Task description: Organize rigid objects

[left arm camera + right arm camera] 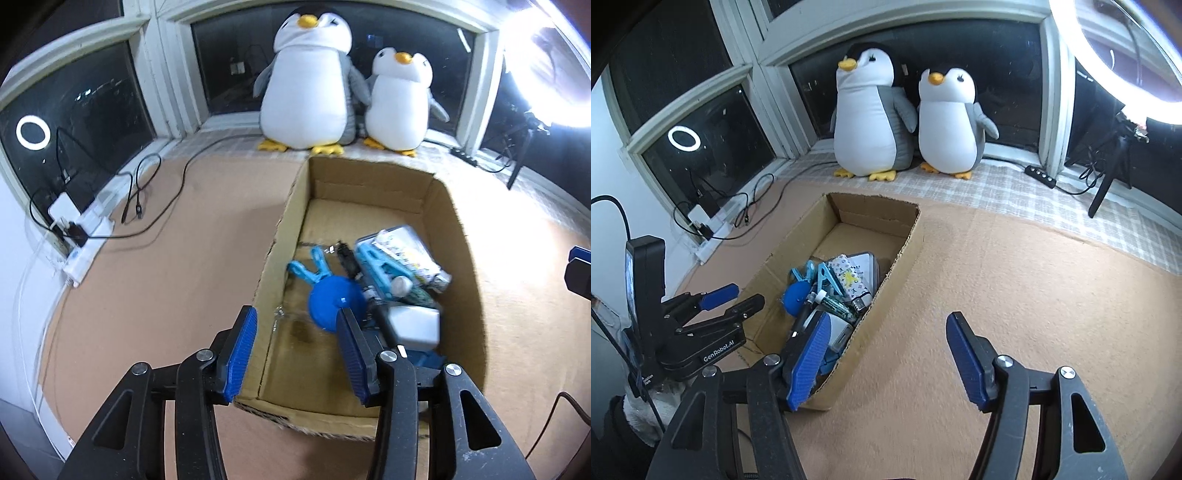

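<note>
An open cardboard box (373,206) sits on the tan worktop (155,280), its flaps cut away. Inside, heaped at the near end, lie a blue funnel (334,299), light-blue clothes pegs (312,267), a patterned pouch (855,278), a silver block (415,325) and a green-labelled tube (834,304), overlapping one another.

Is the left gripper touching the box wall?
Cannot tell. In the left wrist view the left gripper straddles the box wall, open; neither view shows contact or gap plainly.
</note>
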Demonstrator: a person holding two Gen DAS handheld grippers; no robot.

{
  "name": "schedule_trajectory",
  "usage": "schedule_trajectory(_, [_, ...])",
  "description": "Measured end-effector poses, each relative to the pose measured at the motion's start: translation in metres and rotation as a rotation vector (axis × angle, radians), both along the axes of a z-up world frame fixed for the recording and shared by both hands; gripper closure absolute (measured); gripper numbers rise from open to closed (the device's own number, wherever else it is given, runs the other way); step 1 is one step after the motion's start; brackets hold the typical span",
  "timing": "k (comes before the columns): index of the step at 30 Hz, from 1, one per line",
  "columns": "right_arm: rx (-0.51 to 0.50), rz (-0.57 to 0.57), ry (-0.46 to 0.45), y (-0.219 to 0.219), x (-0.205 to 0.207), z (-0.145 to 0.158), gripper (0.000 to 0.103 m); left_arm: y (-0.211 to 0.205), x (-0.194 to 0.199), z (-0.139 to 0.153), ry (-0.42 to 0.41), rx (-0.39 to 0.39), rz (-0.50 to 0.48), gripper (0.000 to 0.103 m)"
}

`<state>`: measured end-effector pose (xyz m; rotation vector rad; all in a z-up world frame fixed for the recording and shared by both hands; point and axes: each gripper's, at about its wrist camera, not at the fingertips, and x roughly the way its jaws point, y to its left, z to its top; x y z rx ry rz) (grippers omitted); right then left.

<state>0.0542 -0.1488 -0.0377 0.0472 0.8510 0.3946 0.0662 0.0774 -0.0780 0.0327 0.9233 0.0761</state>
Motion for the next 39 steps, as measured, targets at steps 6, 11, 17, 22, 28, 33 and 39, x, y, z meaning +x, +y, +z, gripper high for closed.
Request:
schedule_trajectory(6, [0.027,-0.012,-0.033,-0.007,-0.017,0.011,0.038,-0.008,-0.013,0.023,-0.05,-0.006,-0.009,0.055])
schedule_trajectory(11, [0.046,-0.028,-0.041,-0.011,-0.027,0.015,0.037,-0.006,-0.022,0.04,-0.085,-0.019,-0.004,0.045])
schedule_trajectory(17, [0.036,-0.044,-0.089,-0.008,-0.043,0.025,0.036,-0.005,-0.034,0.059,-0.117,-0.026,-0.018,0.043])
schedule_trajectory(22, [0.004,-0.055,-0.137,-0.003,-0.056,0.035,0.032,-0.008,-0.038,0.071,-0.138,-0.035,-0.024,0.03])
schedule_trajectory(28, [0.024,-0.081,-0.166,-0.006,-0.06,0.044,0.026,-0.018,-0.045,0.093,-0.193,-0.041,-0.043,0.014])
schedule_trajectory(33, [0.025,-0.133,-0.169,-0.015,-0.057,0.039,0.016,-0.024,-0.051,0.099,-0.202,-0.059,-0.033,0.012])
schedule_trajectory(39, [0.02,-0.154,-0.147,-0.019,-0.052,0.036,0.016,-0.028,-0.051,0.099,-0.21,-0.031,-0.03,0.01])
